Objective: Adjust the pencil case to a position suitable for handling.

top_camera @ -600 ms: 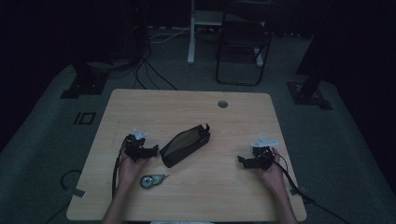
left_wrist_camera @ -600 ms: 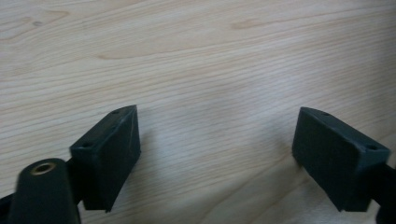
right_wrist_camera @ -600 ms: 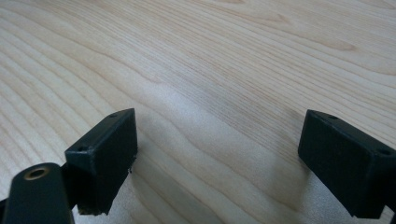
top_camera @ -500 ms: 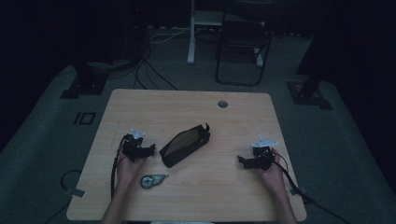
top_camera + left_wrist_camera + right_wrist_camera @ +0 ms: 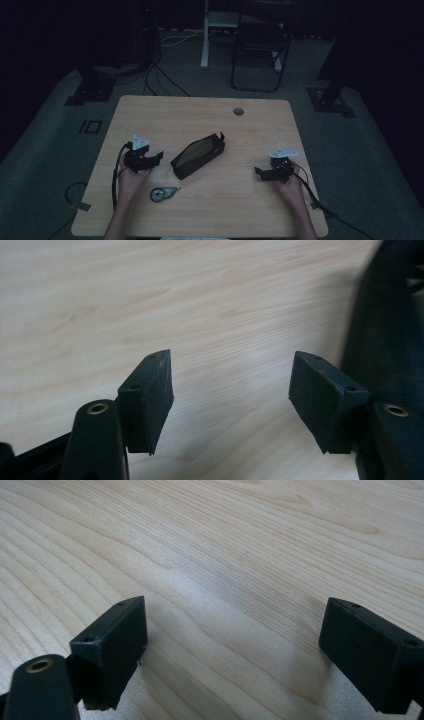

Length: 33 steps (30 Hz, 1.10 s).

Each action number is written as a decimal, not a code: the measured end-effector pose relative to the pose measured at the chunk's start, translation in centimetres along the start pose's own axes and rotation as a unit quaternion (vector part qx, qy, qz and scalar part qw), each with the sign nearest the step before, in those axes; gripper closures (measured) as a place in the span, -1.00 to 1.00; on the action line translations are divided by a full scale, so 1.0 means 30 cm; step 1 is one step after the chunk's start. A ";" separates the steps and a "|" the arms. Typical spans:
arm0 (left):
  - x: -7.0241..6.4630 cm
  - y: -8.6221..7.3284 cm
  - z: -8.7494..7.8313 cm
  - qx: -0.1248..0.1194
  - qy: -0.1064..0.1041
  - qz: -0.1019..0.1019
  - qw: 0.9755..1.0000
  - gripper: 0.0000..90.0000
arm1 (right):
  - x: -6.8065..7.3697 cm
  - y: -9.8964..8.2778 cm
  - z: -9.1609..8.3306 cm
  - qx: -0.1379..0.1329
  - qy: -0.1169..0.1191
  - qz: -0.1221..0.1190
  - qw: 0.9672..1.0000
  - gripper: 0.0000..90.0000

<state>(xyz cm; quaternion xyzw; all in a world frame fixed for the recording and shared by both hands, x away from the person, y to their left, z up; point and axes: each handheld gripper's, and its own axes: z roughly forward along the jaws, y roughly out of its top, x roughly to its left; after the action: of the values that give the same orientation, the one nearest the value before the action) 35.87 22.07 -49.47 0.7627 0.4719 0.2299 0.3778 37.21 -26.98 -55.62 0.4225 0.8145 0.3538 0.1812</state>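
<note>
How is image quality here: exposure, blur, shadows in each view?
High view: dim and underexposed, room near black, though the table, pouch and tape dispenser stay readable. Left gripper view: bright, wood grain soft, the pouch at the right edge blurred. Right gripper view: bright, grain sharp, soft shadows under the open jaws.
</note>
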 end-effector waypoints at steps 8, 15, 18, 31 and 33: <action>-0.083 0.044 -0.028 -0.019 -0.031 0.028 0.999 -0.25 | 0.000 0.000 0.000 0.000 0.000 0.000 1.000 -0.73; -0.149 0.053 -0.005 -0.009 -0.055 0.048 0.997 -0.22 | 0.000 0.000 0.000 0.000 0.000 0.000 1.000 -0.73; -0.172 0.053 0.010 -0.004 -0.061 0.059 0.996 -0.11 | 0.000 0.000 0.000 0.000 0.000 0.001 1.000 -0.73; -0.204 0.044 0.057 0.022 -0.078 0.099 0.992 0.42 | -0.001 0.000 0.000 0.000 -0.003 0.003 1.000 -0.73; -0.202 0.043 0.058 0.023 -0.081 0.104 0.991 0.49 | -0.001 0.000 0.000 0.000 -0.003 0.003 1.000 -0.73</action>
<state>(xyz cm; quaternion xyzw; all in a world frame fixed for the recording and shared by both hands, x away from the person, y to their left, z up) 35.07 15.69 -49.48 0.8320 0.3632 0.1941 0.3717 37.23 -27.01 -55.62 0.4261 0.8126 0.3533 0.1826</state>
